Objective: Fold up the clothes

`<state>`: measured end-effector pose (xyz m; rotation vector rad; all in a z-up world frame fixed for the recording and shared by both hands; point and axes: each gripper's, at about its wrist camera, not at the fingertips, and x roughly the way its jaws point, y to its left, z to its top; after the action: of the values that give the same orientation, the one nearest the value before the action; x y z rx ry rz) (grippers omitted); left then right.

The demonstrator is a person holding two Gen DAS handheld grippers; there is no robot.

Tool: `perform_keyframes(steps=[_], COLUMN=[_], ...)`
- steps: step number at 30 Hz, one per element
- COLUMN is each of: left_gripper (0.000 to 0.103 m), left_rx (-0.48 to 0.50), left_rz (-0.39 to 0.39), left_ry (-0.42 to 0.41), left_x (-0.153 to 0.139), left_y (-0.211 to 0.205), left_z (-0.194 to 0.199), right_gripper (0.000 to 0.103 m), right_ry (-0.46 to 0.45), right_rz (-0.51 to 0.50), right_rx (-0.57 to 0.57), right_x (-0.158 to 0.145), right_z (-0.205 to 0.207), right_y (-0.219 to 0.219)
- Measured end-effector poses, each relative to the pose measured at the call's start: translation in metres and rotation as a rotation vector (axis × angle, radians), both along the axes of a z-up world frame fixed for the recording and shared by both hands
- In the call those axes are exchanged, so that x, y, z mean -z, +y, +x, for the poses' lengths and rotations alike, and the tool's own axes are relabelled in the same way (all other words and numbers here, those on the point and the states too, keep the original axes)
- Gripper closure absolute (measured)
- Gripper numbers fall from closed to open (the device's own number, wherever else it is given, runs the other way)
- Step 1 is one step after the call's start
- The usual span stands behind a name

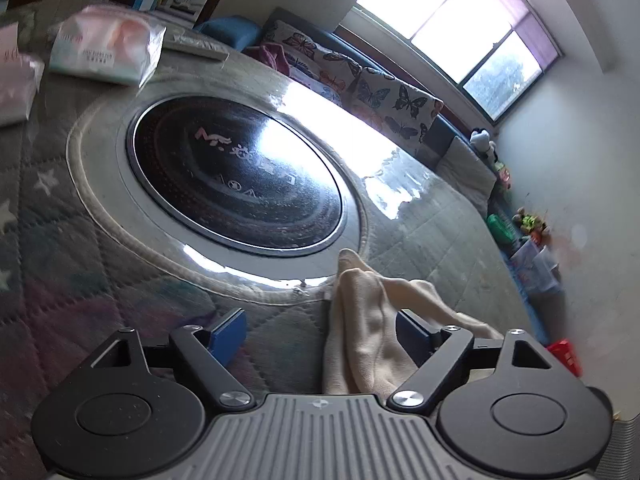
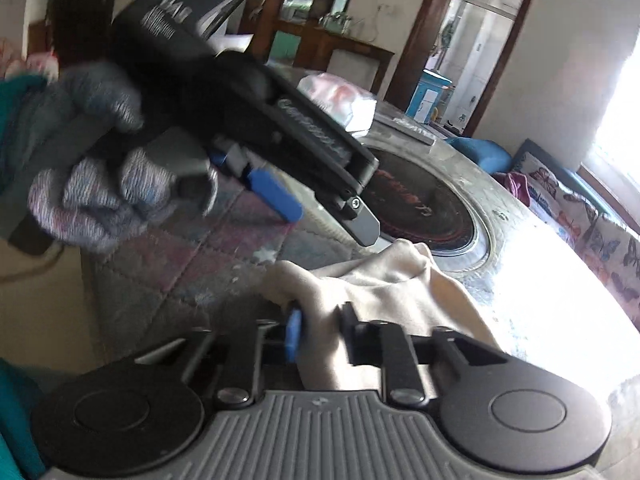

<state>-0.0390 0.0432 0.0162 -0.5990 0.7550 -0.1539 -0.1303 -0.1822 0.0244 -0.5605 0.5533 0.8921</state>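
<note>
Nearest, in the right wrist view: right gripper [image 2: 316,334] with fingers pinched almost together on a fold of the cream garment [image 2: 372,296], cloth bunching up between the blue pad [image 2: 294,334] and the black one. Garment lying crumpled on the table [image 2: 208,256], at the near edge of the quilted star-pattern cover [image 2: 168,248], spreading to the right toward the bright glare.

Just beyond, in the same view: left gripper [image 2: 328,220] hanging over the table above the garment, held by a hand [image 2: 84,168] in a grey knitted glove, with a teal sleeve [image 2: 16,92] behind it. Fingers standing wide apart, nothing pressed between them. In the left wrist view, garment [image 1: 372,320] lying between the spread fingers [image 1: 230,330], resting against the right one, well apart from the left one.

Farther on: round black glass cooktop [image 1: 240,176] set into the middle of the table, inside a pale ring. Behind it, a pack of tissues [image 1: 108,48] in pink and white wrapping. Beyond the table edge, a sofa cushion with butterfly print [image 1: 360,76], and a bright window [image 1: 460,16] on the back wall.
</note>
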Motion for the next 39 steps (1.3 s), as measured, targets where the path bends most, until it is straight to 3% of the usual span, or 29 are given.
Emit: perform_keyframes(steps=[6, 14, 17, 19, 21, 22, 24, 30, 34, 39], left_gripper=[0.015, 0.018, 0.031, 0.046, 0.075, 0.080, 0.086, 0.086, 0.086, 0.086], left_rx=[-0.021, -0.015, -0.004, -0.004, -0.005, -0.005, 0.001, 0.033, 0.051, 0.071], left_rz=[-0.102, -0.355, -0.434, -0.460, -0.480, -0.489, -0.482, -0.392, -0.337, -0.275], left_ry=[0.031, 0.106, 0.132, 0.155, 0.186, 0.197, 0.190, 0.156, 0.143, 0.126], left_x=[0.002, 0.016, 0.025, 0.031, 0.039, 0.043, 0.046, 0.037, 0.031, 0.024], left_y=[-0.003, -0.007, -0.007, -0.005, -0.004, -0.003, -0.001, -0.004, -0.010, -0.016], left_z=[0.004, 0.014, 0.018, 0.021, 0.022, 0.022, 0.022, 0.018, 0.016, 0.013], right_gripper=[0.095, 0.095, 0.095, 0.095, 0.095, 0.095, 0.093, 0.080, 0.063, 0.057], right_ry=[0.060, 0.103, 0.105, 0.105, 0.107, 0.108, 0.110, 0.137, 0.117, 0.112], right_rz=[0.112, 0.233, 0.246, 0.249, 0.247, 0.244, 0.242, 0.291, 0.320, 0.333], right_rx=[0.043, 0.078, 0.068, 0.058, 0.048, 0.044, 0.040, 0.126, 0.289, 0.550], right_x=[-0.016, -0.029, -0.028, -0.027, -0.025, -0.024, -0.021, -0.021, -0.019, -0.008], right_z=[0.010, 0.020, 0.019, 0.017, 0.016, 0.015, 0.012, 0.005, 0.012, 0.034], right_y=[-0.019, -0.045, -0.050, -0.051, -0.051, -0.052, -0.053, -0.079, -0.118, -0.169])
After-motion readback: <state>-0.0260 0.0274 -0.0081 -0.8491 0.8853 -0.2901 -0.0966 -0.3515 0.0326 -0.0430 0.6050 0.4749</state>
